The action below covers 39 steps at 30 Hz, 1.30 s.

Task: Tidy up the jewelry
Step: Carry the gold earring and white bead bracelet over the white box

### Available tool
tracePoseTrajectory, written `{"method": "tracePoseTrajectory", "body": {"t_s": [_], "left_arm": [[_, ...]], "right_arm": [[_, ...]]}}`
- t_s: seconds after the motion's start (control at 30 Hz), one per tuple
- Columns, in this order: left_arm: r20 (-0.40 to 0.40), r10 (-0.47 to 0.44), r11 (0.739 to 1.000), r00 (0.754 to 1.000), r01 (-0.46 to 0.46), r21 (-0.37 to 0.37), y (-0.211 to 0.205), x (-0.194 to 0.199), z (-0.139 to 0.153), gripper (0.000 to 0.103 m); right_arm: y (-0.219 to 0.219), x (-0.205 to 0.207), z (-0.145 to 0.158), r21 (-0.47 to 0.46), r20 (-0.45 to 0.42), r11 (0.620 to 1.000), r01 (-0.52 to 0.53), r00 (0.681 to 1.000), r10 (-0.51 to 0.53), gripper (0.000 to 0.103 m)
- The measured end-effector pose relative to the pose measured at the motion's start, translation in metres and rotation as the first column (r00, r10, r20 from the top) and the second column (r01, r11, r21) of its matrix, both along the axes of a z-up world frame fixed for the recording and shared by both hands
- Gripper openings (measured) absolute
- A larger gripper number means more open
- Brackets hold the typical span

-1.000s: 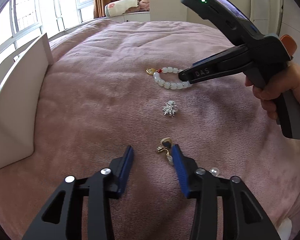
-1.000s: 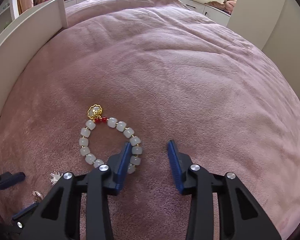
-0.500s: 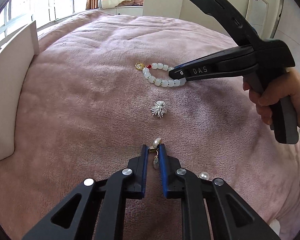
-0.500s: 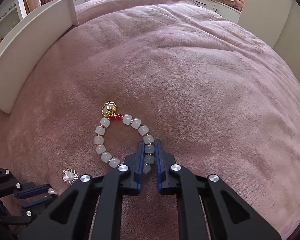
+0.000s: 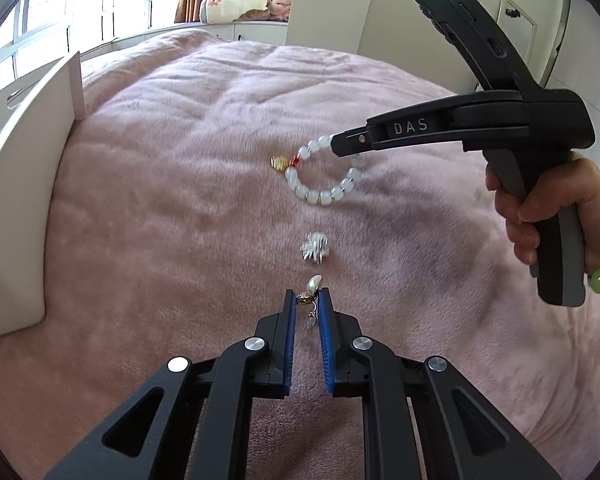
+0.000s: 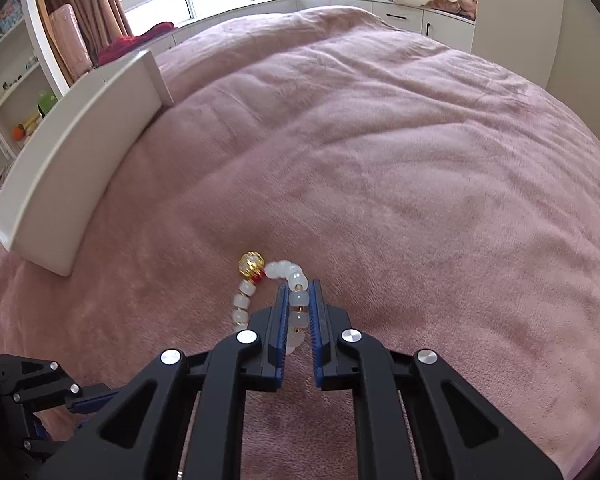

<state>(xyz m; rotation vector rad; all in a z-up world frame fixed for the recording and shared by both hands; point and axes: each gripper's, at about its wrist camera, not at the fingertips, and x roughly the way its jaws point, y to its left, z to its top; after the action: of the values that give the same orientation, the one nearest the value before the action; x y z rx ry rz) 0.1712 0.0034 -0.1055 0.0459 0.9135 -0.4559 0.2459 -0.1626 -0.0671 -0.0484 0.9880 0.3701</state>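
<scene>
Right gripper clamps white bead bracelet, lifted mid-bed | left gripper pinches pearl earring | silver brooch unclaimed on pink blanket | nothing visibly stored

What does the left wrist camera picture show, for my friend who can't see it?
The left gripper is pinching a pearl earring over a pink blanket. Farther off, the right gripper lifts a white bead bracelet; a silver brooch lies between them, and a white tray sits at the left.
</scene>
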Motion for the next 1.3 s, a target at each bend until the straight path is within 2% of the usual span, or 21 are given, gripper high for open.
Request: {"method": "tracePoseTrajectory", "body": {"t_s": [0.27, 0.53, 1.03, 1.3], "left_arm": [[0.047, 0.021, 1.0, 0.999, -0.02, -0.02, 0.011, 0.003, 0.033, 0.016], [0.097, 0.057, 0.998, 0.994, -0.056, -0.007, 0.035, 0.007, 0.063, 0.016], [0.165, 0.169, 0.985, 0.972, -0.17, -0.004, 0.109, 0.009, 0.125, 0.016], [0.169, 0.278, 0.96, 0.946, -0.28, -0.009, 0.166, 0.017, 0.142, 0.016]], "right_arm": [[0.023, -0.002, 0.037, 0.01, 0.058, 0.999, -0.048, 0.997, 0.047, 0.011], [0.047, -0.001, 0.074, 0.037, 0.096, 0.995, -0.093, 0.991, 0.09, 0.011], [0.13, 0.015, 0.142, 0.022, 0.176, 0.979, -0.201, 0.965, 0.194, 0.011], [0.184, 0.037, 0.162, 0.043, 0.19, 0.973, -0.227, 0.958, 0.215, 0.011]]}}
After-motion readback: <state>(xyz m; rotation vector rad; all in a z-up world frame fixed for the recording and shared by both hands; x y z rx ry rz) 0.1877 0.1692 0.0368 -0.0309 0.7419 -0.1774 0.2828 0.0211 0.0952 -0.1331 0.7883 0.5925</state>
